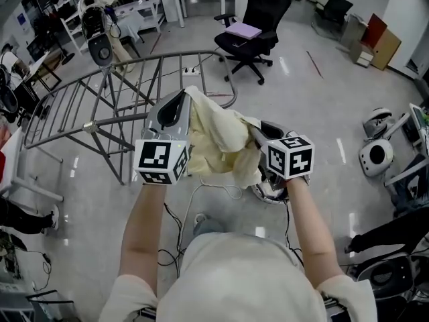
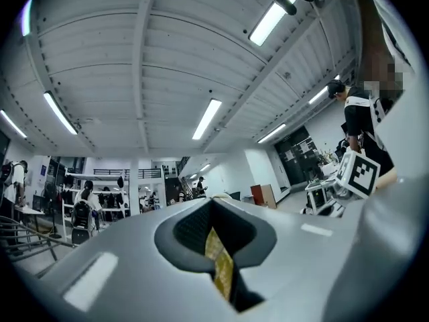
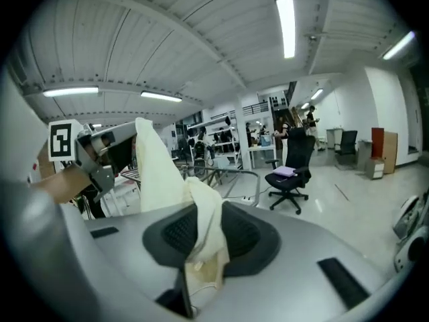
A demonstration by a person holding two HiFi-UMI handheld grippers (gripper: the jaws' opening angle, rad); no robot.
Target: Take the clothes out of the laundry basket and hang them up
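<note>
Cream garment (image 1: 218,136): one item in view, held in the air between my two grippers, above the floor and just in front of the drying rack (image 1: 100,106).

Drying rack: one, grey metal, standing unfolded. I see nothing hanging on the rails that show, so I judge the hanging has barely begun.

Office chair (image 1: 251,35): one, black, well apart behind the rack and not in my way.

Garment, condition: bunched and folded on itself between the two holds, with a loose fold hanging below. I cannot make out the laundry basket with certainty.

Left gripper (image 2: 214,230): one, fully closed on a thin edge of the garment; only a narrow strip of cloth shows between the pads.

Right gripper (image 3: 201,227): one, closed on a thicker fold of the same garment. The jaws stand slightly apart because of the cloth bunched between them, and I judge this hold the looser of the two.

Recommendation for the step in hand: draw the two grippers apart to spread the cloth flat before it reaches a rail. Carry it over the rail so that about half falls on each side. Release neither hold until the rail bears the weight. The left hold is thin and could slip if pulled hard, so I should tension gently.
</note>
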